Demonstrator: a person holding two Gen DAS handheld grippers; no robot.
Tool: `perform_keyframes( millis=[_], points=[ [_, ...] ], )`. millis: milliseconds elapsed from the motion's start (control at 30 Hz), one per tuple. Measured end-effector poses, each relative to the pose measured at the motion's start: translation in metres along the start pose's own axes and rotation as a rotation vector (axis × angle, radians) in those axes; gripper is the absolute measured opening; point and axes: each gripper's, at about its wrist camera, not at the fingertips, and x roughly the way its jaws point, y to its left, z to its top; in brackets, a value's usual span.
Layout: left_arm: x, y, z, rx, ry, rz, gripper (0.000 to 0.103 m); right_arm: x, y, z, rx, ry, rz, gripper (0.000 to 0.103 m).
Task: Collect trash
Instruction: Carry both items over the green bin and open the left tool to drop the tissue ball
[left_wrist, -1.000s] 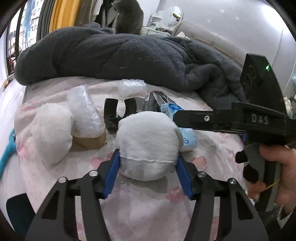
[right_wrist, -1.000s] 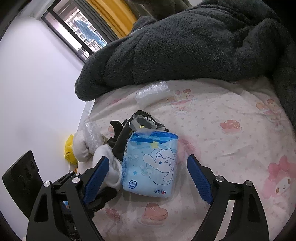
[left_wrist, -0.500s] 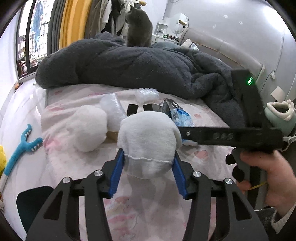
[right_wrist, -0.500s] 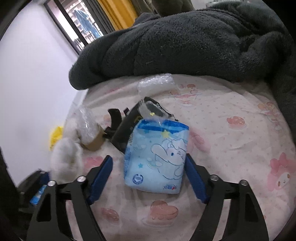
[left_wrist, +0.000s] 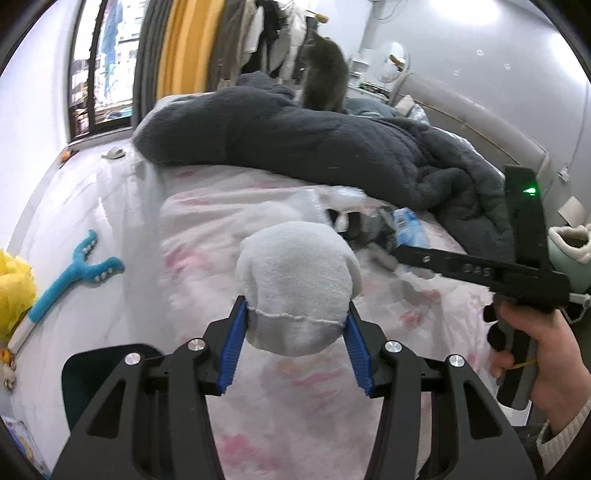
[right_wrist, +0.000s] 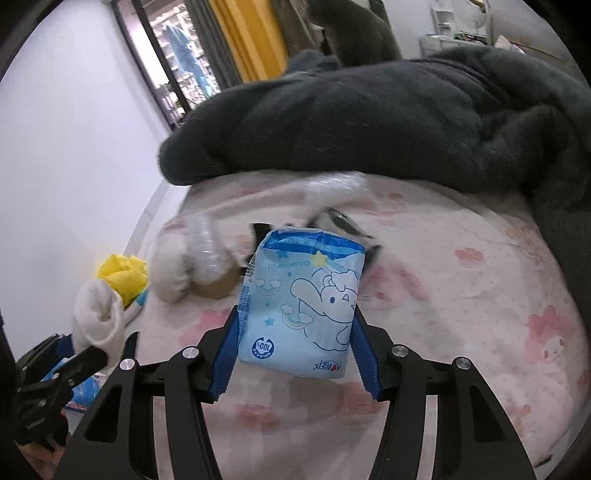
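Note:
My left gripper (left_wrist: 295, 336) is shut on a balled white sock (left_wrist: 297, 280) and holds it above the pink bed sheet (left_wrist: 295, 417); the sock also shows in the right wrist view (right_wrist: 98, 317). My right gripper (right_wrist: 295, 350) is shut on a light blue tissue pack (right_wrist: 299, 302) with a cartoon print, lifted off the sheet. On the bed behind lie a second white ball (right_wrist: 170, 269), a clear plastic wrap on a cardboard roll (right_wrist: 207, 247), a black wrapper (right_wrist: 343, 225) and a clear plastic piece (right_wrist: 332, 184).
A dark grey blanket (left_wrist: 314, 140) is heaped across the far side of the bed, with a grey cat (left_wrist: 325, 77) behind it. On the floor at left lie a teal toy (left_wrist: 74, 273) and a yellow bag (left_wrist: 11, 291).
Both grippers have lifted and pulled back from the pile. My right gripper closed on the tissue pack and raised it. The left kept hold of the sock.

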Motion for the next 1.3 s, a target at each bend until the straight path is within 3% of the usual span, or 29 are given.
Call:
perform_keyframes(
  millis=[433, 833, 1300],
  points=[
    [-0.016, 0.076, -0.036, -0.094, 0.060, 0.121, 0.053, 0.016, 0.082, 0.012, -0.099, -0.033, 0.117, 0.057],
    [-0.024, 0.153, -0.076, -0.181, 0.156, 0.196, 0.053, 0.042, 0.174, 0.000, -0.232, 0.007, 0.241, 0.057],
    [-0.014, 0.212, -0.125, -0.301, 0.336, 0.174, 0.053, 0.075, 0.246, -0.026, -0.320, 0.091, 0.317, 0.057]
  ],
)
